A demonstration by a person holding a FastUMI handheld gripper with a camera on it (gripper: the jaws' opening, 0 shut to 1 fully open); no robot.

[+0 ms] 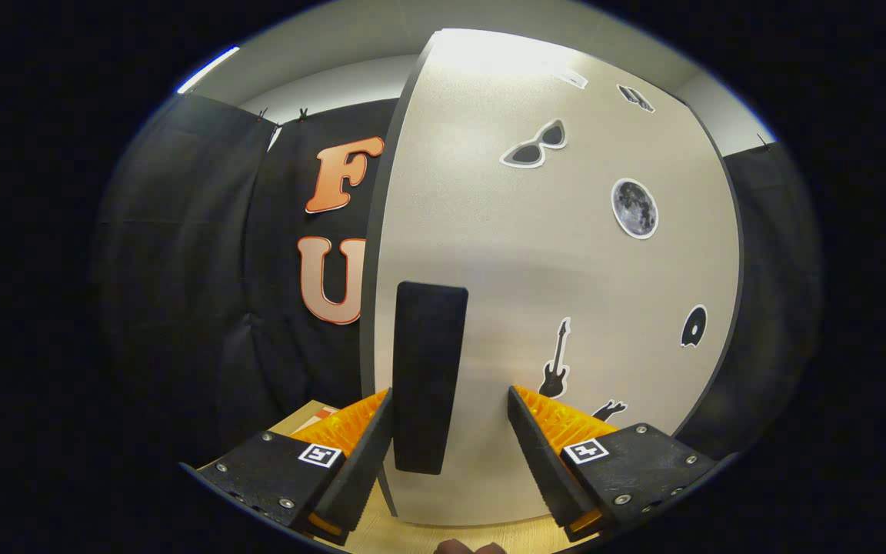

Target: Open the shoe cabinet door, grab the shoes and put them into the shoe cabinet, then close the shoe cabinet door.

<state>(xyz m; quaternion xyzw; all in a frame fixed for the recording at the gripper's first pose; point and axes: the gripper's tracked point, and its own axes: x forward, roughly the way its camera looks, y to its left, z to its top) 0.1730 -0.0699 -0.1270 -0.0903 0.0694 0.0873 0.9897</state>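
Closest to us are the two fingers [381, 454] of our gripper [449, 431], and they stand wide apart, one at about 7 o'clock and one at about 5 o'clock. Between them, but closer to the 7 o'clock finger, hangs the dark handle [429, 377] of the shoe cabinet door [566, 269]. That finger looks like it touches the side of the handle, or is right beside it. The other finger is well apart from it, so nothing is squeezed yet. We think we hold the tongs like this so the handle sits in the gap and we can pinch it and pull. The handle stands upright near the door's edge at 9 o'clock, which is a good spot to pull from, because the far side at 3 o'clock is likely where the door swings. The door is pale and flat, with small stickers on it: sunglasses [537, 145] up at 1 o'clock, a moon [634, 208] at 2 o'clock, and a guitar [556, 362] just past the 5 o'clock finger. The door looks shut or almost shut; we cannot tell for sure. Below the fingers is a light wooden floor [412, 535]. Beside the door's free edge, out at 9 o'clock, there is open room in front of the black cloth wall [181, 269], so the door should have space to swing toward us. We do not spot the shoes here.
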